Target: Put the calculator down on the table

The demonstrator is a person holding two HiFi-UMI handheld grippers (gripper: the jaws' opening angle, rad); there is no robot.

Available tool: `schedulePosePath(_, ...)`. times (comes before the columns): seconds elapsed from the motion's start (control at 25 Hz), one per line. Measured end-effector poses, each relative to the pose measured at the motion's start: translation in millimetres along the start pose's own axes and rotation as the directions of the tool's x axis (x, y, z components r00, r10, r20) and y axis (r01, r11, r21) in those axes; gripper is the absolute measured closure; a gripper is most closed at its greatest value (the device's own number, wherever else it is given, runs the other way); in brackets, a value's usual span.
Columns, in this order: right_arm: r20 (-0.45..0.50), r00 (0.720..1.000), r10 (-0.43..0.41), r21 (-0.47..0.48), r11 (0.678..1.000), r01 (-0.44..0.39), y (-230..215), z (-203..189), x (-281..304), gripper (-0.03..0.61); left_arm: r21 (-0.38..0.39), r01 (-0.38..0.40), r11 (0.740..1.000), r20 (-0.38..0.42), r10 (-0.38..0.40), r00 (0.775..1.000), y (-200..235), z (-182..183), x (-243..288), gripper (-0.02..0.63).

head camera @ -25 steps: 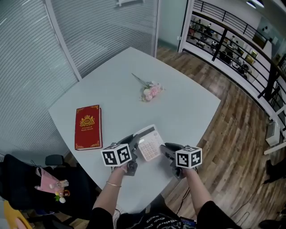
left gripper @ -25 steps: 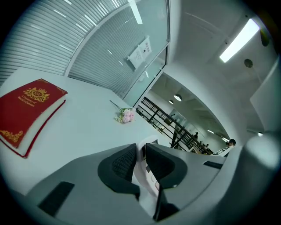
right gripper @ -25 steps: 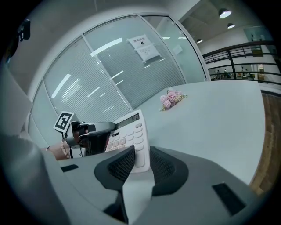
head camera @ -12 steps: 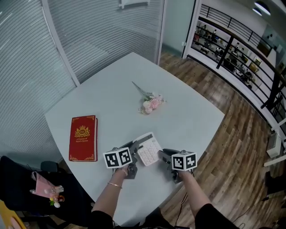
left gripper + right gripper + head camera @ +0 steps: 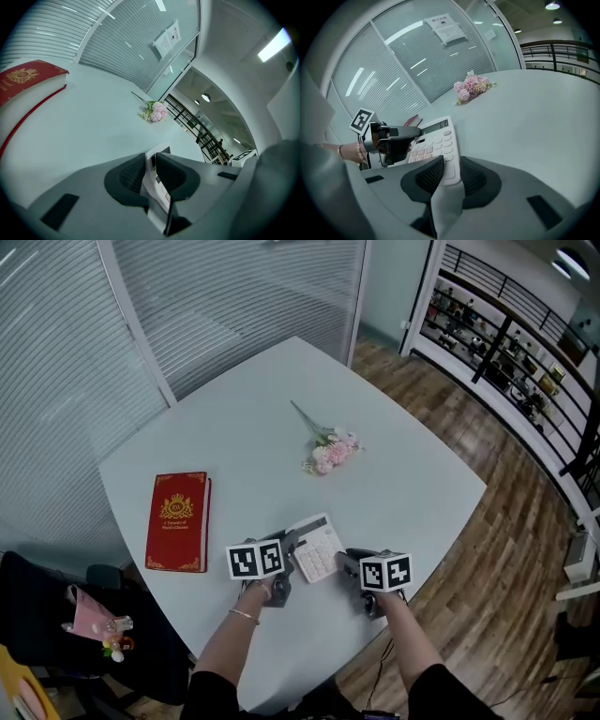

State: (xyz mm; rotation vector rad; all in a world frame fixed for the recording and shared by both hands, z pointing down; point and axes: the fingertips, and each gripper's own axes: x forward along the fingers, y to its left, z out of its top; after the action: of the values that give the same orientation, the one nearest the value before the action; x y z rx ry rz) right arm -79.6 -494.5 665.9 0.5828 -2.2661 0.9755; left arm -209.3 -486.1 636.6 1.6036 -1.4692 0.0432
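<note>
A white calculator with pale pink keys is held between both grippers just above the pale table, near its front edge. My left gripper is shut on the calculator's left edge. My right gripper is shut on its right edge; the right gripper view shows the calculator face up with its display lit, clamped by my right gripper, and the left gripper across from it. In the left gripper view, my left gripper pinches the calculator edge-on.
A red hardcover book lies on the table's left side. A small pink flower bouquet lies toward the table's middle back. Glass walls with blinds stand behind; wooden floor is to the right. A chair with a bag sits lower left.
Both grippers have sunk toward the table with the calculator still held between them. The head view has shifted, so book and flowers sit slightly differently in the frame.
</note>
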Motion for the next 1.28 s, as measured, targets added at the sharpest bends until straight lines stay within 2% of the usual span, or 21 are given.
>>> schedulePosePath(0.2, -0.006, 1.000, -0.022, 0.004, 1.000, 0.022, -3, 3, 7, 0.460, 0.004, -0.014, 1.000, -0.019, 0.014, 1.000, 6, 2, 7, 0.528)
schedulePosePath(0.32, -0.018, 0.999, -0.028, -0.005, 1.000, 0.028, -2, 3, 8, 0.459, 0.042, -0.044, 0.998, -0.030, 0.045, 0.999, 9, 1, 7, 0.523)
schedulePosePath(0.56, 0.011, 1.000, -0.022, 0.074, 0.997, 0.021, -3, 4, 9, 0.444, 0.074, -0.077, 0.994, -0.006, 0.078, 0.997, 10, 2, 7, 0.517)
schedulePosePath(0.6, 0.025, 1.000, -0.014, 0.088, 0.996, 0.011, -2, 5, 8, 0.421, 0.077, -0.087, 0.993, -0.005, 0.087, 0.996, 11, 1, 7, 0.504)
schedulePosePath(0.64, 0.040, 0.999, -0.006, 0.100, 0.995, 0.002, 0, 7, 7, 0.387, 0.075, -0.091, 0.993, -0.006, 0.092, 0.996, 11, 0, 6, 0.463)
schedulePosePath(0.68, 0.056, 0.998, -0.003, 0.104, 0.995, -0.003, 1, 9, 6, 0.350, 0.067, -0.092, 0.993, -0.005, 0.092, 0.996, 12, -2, 4, 0.385)
schedulePosePath(0.72, 0.074, 0.997, -0.005, 0.102, 0.995, -0.002, 2, 11, 3, 0.334, 0.058, -0.091, 0.994, 0.002, 0.091, 0.996, 12, -3, 2, 0.335)
schedulePosePath(0.76, 0.093, 0.996, -0.010, 0.094, 0.996, 0.001, 3, 13, 0, 0.323, 0.051, -0.091, 0.995, 0.015, 0.090, 0.996, 12, -4, -2, 0.318)
schedulePosePath(0.92, 0.167, 0.986, -0.011, 0.043, 0.999, 0.004, 15, 23, -19, 0.287, 0.055, -0.063, 0.997, 0.072, 0.059, 0.996, 2, 0, -25, 0.296)
schedulePosePath(1.12, 0.242, 0.969, -0.044, -0.046, 0.997, 0.057, 38, 30, -52, 0.287, 0.121, -0.014, 0.993, 0.130, -0.002, 0.992, -26, 4, -64, 0.296)
schedulePosePath(1.28, 0.321, 0.945, -0.064, -0.029, 0.997, 0.077, 57, 29, -81, 0.305, 0.165, 0.021, 0.986, 0.176, -0.050, 0.983, -45, -1, -100, 0.296)
